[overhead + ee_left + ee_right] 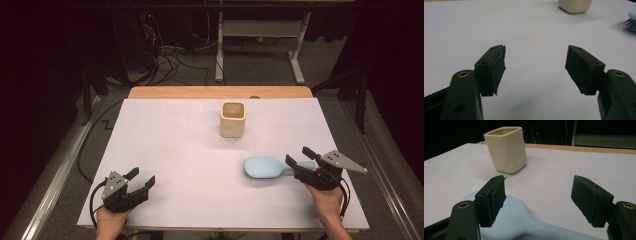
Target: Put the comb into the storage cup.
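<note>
Pale blue plastic marks the hairbrush (265, 167), which is laid bristles down on the white sheet (175, 150) covering the table, toward the near right of the high view. Its handle is pointed at the right gripper (300, 159), whose jaws are held apart on either side of that handle without pressing on it. In the right gripper view the smooth blue back of the hairbrush (509, 220) is seen low between the two black jaws, with the one at the left of that view just above the brush head and the other well clear of the handle. No brand, label or writing can be read on the brush.

A cream ceramic cup (233, 119) with a squarish mouth is stood upright farther back on the sheet, well apart from the brush. It is seen again beyond the jaws in the right gripper view (506, 149), and its base is cut off at the top edge of the left gripper view (574, 6). Its glazed sides are plain and no lettering can be made out.

The left gripper (143, 179) is held at the near left corner of the sheet, well apart from both objects. Its jaws are spread with nothing between them but bare sheet. A few dark bristles of the hairbrush (630, 23) are caught at the right edge of the left gripper view.

A strip of wooden tabletop (220, 92) is left uncovered along the far edge.
</note>
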`<state>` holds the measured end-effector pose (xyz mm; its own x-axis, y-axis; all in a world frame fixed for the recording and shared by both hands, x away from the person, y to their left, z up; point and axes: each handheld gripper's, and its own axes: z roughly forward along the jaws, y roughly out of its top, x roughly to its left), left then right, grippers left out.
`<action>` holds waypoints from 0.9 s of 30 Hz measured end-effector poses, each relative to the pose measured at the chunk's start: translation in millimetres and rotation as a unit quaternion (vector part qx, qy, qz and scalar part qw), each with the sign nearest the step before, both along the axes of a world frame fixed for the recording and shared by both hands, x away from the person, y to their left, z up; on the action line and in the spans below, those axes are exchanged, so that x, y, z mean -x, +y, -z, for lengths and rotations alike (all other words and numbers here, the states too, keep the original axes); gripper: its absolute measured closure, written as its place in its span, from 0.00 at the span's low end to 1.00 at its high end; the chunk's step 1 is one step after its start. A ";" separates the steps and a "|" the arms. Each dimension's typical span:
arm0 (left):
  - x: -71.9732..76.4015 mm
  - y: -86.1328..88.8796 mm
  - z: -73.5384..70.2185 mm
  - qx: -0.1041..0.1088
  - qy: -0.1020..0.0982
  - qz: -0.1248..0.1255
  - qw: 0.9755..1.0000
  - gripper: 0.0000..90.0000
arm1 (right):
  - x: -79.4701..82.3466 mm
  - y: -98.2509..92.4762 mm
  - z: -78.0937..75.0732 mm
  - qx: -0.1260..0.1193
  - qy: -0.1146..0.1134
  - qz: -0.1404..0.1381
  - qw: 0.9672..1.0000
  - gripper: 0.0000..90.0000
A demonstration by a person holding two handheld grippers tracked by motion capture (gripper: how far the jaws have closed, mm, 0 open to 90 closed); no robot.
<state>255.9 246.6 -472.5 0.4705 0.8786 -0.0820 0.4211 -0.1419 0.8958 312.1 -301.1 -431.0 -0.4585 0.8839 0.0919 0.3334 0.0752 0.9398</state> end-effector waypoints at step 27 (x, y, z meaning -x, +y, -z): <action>0.1 0.4 0.2 0.001 0.001 0.000 1.000 0.36 | -40.6 6.0 -22.4 0.065 0.100 -0.015 0.993 0.53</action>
<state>255.8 247.0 -472.7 0.4711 0.8780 -0.0849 0.4230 -0.1404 0.8952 352.7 -295.1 -408.6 -0.4689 0.8804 0.0708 0.5087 0.2037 0.8365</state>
